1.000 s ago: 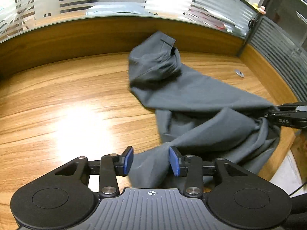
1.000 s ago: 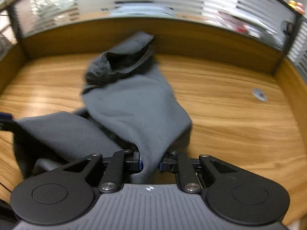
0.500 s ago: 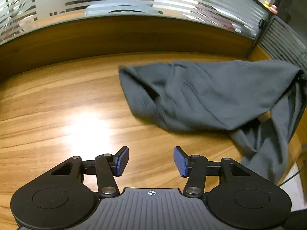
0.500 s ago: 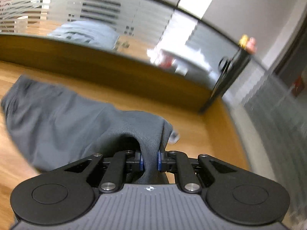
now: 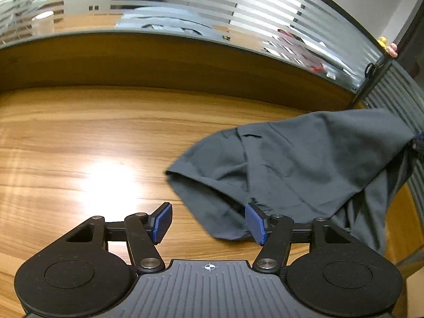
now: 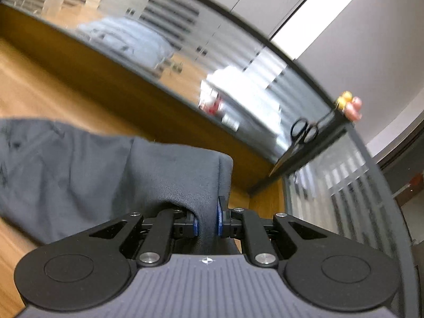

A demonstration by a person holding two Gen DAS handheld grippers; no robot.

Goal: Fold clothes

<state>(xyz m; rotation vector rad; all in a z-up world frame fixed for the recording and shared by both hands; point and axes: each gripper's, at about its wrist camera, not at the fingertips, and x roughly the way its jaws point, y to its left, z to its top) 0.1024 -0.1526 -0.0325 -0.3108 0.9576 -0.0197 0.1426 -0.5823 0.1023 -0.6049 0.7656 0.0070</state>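
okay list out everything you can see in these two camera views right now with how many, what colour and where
garment: one, dark grey, lifted at one end by the right gripper, other end trailing on the desk
desk: one, brown wood, under everything
partition: one, frosted striped glass above a wooden panel, along the desk's far edge
scissors: one pair, black, hanging on the partition's corner post
small figures: yellow and pink, count unclear, on top of that post
left gripper: one, black with blue pads, open, empty
right gripper: one, black with blue pads, shut on the garment

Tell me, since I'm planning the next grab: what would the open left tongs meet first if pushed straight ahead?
Probably the lower edge of the grey garment, lying just beyond the left tongs toward the right pad; depth is uncertain, and left of it only bare wooden table.
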